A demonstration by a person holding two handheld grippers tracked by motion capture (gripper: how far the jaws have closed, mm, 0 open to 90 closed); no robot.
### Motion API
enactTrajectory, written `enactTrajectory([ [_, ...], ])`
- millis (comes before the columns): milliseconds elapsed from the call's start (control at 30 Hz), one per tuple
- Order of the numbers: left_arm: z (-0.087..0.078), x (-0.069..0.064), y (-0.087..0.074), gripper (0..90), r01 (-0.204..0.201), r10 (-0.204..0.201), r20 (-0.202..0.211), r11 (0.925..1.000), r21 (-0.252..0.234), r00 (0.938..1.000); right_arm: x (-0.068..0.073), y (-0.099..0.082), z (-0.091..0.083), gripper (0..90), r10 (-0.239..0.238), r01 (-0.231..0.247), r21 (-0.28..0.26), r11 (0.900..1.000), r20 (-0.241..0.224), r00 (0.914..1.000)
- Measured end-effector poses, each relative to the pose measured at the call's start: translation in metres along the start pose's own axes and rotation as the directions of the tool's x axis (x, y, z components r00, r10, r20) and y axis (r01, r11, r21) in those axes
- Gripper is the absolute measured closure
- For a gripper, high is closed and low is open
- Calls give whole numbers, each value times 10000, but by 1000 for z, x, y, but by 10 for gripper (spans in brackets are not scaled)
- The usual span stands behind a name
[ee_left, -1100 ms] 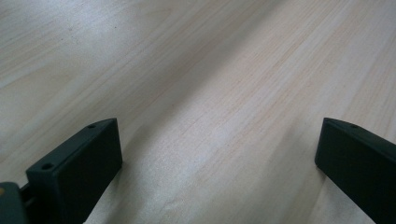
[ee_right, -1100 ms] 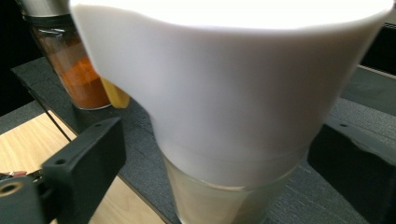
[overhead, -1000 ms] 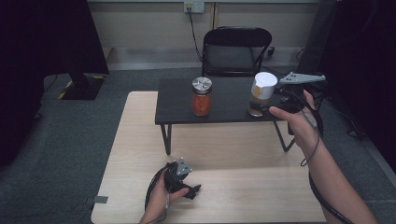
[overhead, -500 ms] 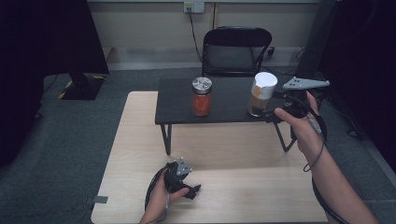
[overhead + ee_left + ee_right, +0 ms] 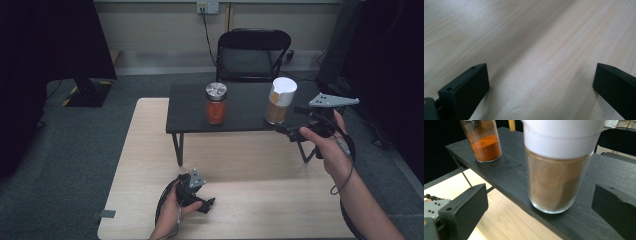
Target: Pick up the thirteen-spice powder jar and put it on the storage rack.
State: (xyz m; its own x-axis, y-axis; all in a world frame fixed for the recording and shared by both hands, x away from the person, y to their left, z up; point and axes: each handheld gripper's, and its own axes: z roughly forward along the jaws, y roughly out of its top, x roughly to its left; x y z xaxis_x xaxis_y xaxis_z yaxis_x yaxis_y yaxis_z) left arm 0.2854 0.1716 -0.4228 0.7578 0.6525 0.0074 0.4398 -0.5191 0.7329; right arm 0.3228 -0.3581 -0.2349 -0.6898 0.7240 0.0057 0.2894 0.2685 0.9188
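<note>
- On the small black bench [image 5: 240, 117], the white-lidded jar [image 5: 280, 101] of brown powder stands upright near the right front edge, with the right claw [image 5: 286, 131] level with its lower part and just short of it.
- From the right gripper view, that jar [image 5: 559, 170] sits between the two black jaws, which stand wide apart and touch nothing; the grasp is not yet made.
- Done so far, by my reading: the approach. Left to do: closing in on the glass, gripping and lifting.
- Beside it, well apart to the left, the jar of orange powder [image 5: 216, 103] with the metal lid stands untouched.
- Down on the pale wooden bench [image 5: 260, 200], the left claw [image 5: 206, 205] rests low in the person's hand, jaws wide apart over bare wood and empty.
- Against the frames a second and half a second ago, the right hand [image 5: 327, 142] sits lower and slightly back toward the person, the grey plate tilted flatter; both jars and the left claw have not moved.
</note>
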Motion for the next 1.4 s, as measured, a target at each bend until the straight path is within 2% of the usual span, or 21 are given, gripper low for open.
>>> enactTrajectory([
  [233,0,-1,0,0,24,-24,-28,10000,2,10000,4,-12,-6,0,-140,140,-97,9999,-63,9999],
  [400,0,-1,0,0,27,-27,-27,10000,4,10000,2,-25,-8,0,68,-76,-277,9996,-270,9996],
  [833,0,-1,0,0,24,-24,-28,10000,4,10000,7,-49,-16,0,-86,71,-409,9991,-385,9992],
  [900,0,-1,0,0,23,-23,-30,10000,5,10000,10,-54,-19,0,-60,48,-451,9990,-275,9996],
  [1000,0,-1,0,0,26,-26,-28,10000,4,10000,11,-61,-21,0,-161,140,-533,9985,-393,9991],
  [1400,0,-1,0,0,38,-38,-39,10000,-1,10000,13,-85,-24,0,-78,56,-442,9990,-505,9987],
])
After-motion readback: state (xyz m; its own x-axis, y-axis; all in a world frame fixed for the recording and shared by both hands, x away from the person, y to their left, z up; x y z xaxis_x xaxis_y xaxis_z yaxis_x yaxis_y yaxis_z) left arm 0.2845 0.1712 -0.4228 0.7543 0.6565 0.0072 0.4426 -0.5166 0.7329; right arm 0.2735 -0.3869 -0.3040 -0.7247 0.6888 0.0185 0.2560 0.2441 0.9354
